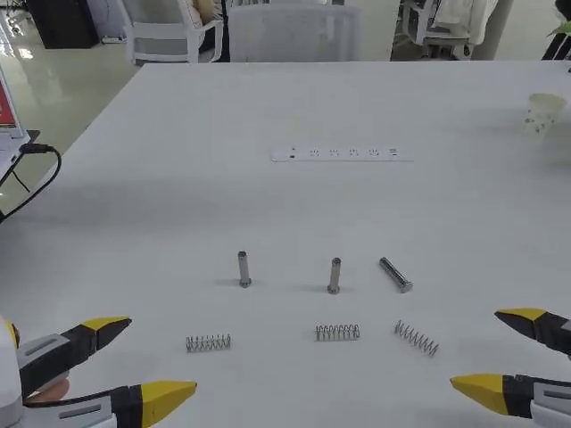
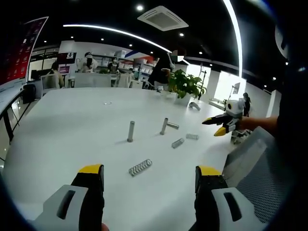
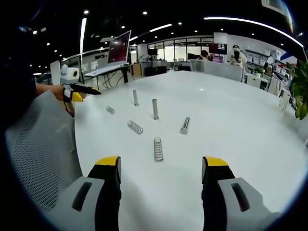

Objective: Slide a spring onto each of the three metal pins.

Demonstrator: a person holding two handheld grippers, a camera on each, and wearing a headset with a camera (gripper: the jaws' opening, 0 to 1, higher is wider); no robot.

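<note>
**White desk (image 1: 268, 205) laid out, nothing picked up**

Office chairs sit behind the far edge. Two short steel pins stand upright, the left pin (image 1: 244, 268) and the middle pin (image 1: 335, 275). The third steel pin (image 1: 395, 274) lies on its side to their right. Three small steel coil springs lie flat nearer the person, one before each pin: left spring (image 1: 208, 342), middle spring (image 1: 337, 333), right spring (image 1: 416, 338). The yellow-tipped black left gripper (image 1: 161, 355) and matching right gripper (image 1: 474, 347) hover at the near corners, jaws apart, empty. Springs look light, squashy and likely to roll. Best pinched gently across mid-coil, leaving the end bore free. The lying pin looks smooth and hard; grip its shank.
</note>
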